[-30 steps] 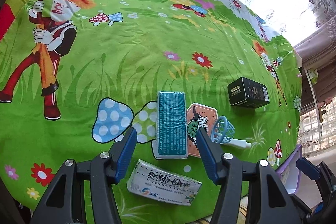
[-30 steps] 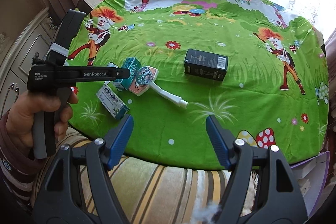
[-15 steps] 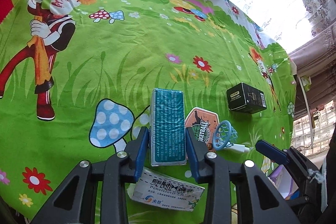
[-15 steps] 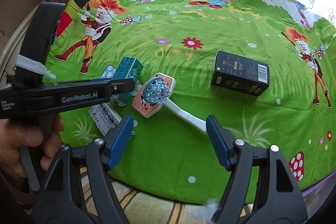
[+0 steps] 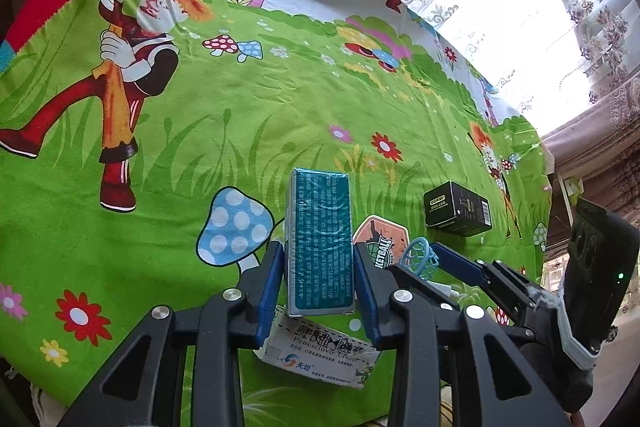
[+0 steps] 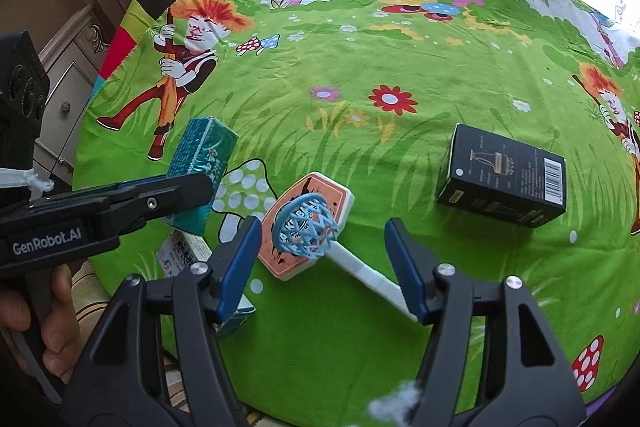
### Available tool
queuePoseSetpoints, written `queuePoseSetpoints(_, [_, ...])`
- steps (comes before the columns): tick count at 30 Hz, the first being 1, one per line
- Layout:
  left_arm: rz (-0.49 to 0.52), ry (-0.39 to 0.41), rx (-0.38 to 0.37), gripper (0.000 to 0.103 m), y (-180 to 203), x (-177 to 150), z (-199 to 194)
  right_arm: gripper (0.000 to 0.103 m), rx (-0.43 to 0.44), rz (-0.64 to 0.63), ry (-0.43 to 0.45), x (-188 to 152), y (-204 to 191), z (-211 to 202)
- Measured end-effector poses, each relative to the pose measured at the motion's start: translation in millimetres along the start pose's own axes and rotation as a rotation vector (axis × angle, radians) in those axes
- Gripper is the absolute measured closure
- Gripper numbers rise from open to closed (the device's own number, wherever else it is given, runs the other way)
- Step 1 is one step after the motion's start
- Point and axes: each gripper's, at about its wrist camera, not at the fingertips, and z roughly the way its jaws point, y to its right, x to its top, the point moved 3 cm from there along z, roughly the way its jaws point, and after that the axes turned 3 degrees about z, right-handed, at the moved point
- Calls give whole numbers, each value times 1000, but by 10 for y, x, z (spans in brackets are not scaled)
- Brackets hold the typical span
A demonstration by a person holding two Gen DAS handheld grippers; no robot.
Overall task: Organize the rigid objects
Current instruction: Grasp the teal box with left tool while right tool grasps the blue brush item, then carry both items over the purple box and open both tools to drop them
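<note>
My left gripper is shut on a teal box, its blue pads against both long sides; the box also shows in the right wrist view and looks lifted at its near end. My right gripper is open around a toy basketball hoop with an orange backboard and white handle, not touching it. The hoop shows in the left wrist view too. A white medicine box lies under the left gripper. A black box lies to the right.
The table is covered by a green cartoon cloth. Its near edge runs just below the grippers. A white cabinet stands at the left, and a curtained window lies behind the table.
My left gripper has closed on the teal box and raised it slightly. My right gripper has moved forward and left so that its open jaws now flank the toy hoop.
</note>
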Motion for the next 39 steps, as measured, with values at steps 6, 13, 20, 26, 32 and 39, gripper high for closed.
queuePoseSetpoints(6, [-11,11,11,67,-15,-43,-13,64,36,-21,-1,-38,-22,51])
queuePoseSetpoints(13, [-8,27,9,67,49,-95,-105,64,14,-17,53,-47,-12,-160])
queuePoseSetpoints(20, [11,86,19,67,171,-122,-320,64,-50,-4,112,-120,78,-452])
queuePoseSetpoints(26, [35,97,0,67,362,-206,-431,64,-97,23,138,-229,187,-687])
queuePoseSetpoints(32, [52,84,-34,67,605,-381,-479,64,-125,51,157,-376,292,-917])
queuePoseSetpoints(39, [96,47,-82,67,979,-638,-469,64,-152,104,177,-659,483,-1236])
